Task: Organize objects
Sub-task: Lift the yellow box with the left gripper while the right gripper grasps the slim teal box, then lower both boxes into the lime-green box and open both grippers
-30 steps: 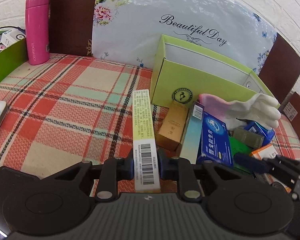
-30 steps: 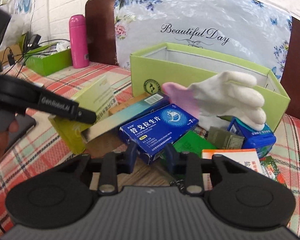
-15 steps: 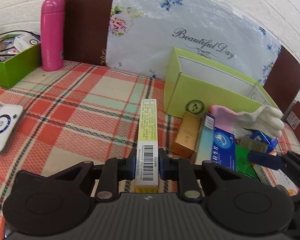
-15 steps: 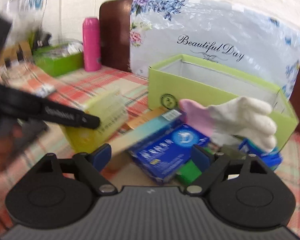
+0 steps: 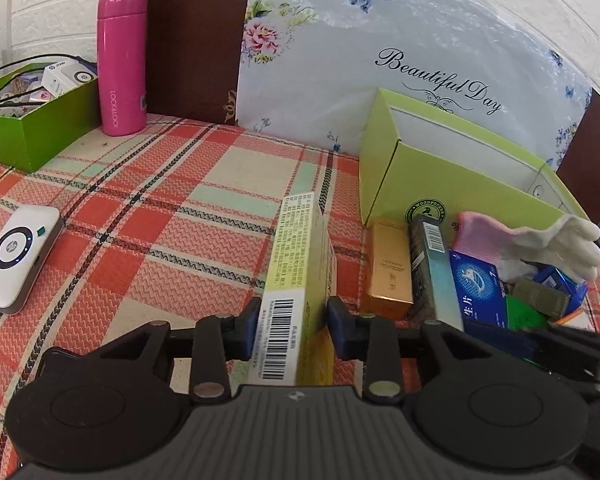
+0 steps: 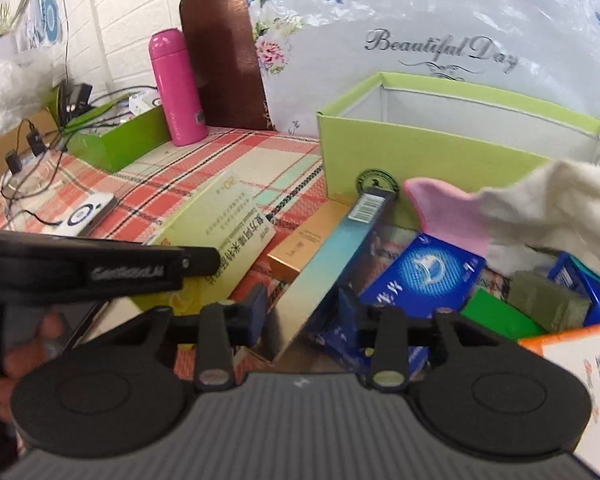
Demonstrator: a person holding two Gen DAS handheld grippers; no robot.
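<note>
Since the earlier frame the right gripper (image 6: 302, 312) has swung from the dark blue medicine box (image 6: 422, 280) to the long teal-and-silver carton (image 6: 332, 256), and its jaws, briefly flung wide, are closing with that carton's near end between them; motion blur hides whether the pads press it yet. The left gripper (image 5: 292, 322) has kept its place, and its jaws are opening around the tall yellow-green box (image 5: 300, 264) with the barcode face, which stands on edge between the pads, a sliver of gap showing on the right side.

Right of centre in the left wrist view lies the clutter: a gold carton (image 5: 390, 266) just beside the teal one, then the blue medicine box, a green packet (image 5: 524, 314) and an olive block (image 5: 542, 300). A white-and-pink glove (image 5: 540, 240) drapes over that heap, against the front wall of the open lime-green box (image 5: 460, 188).

At upper left a pink bottle (image 5: 122, 60) stands near a dark green tray (image 5: 40, 128) of cables and small boxes. A white round-dialled device (image 5: 16, 252) lies at the left edge on the plaid tablecloth (image 5: 160, 200).
</note>
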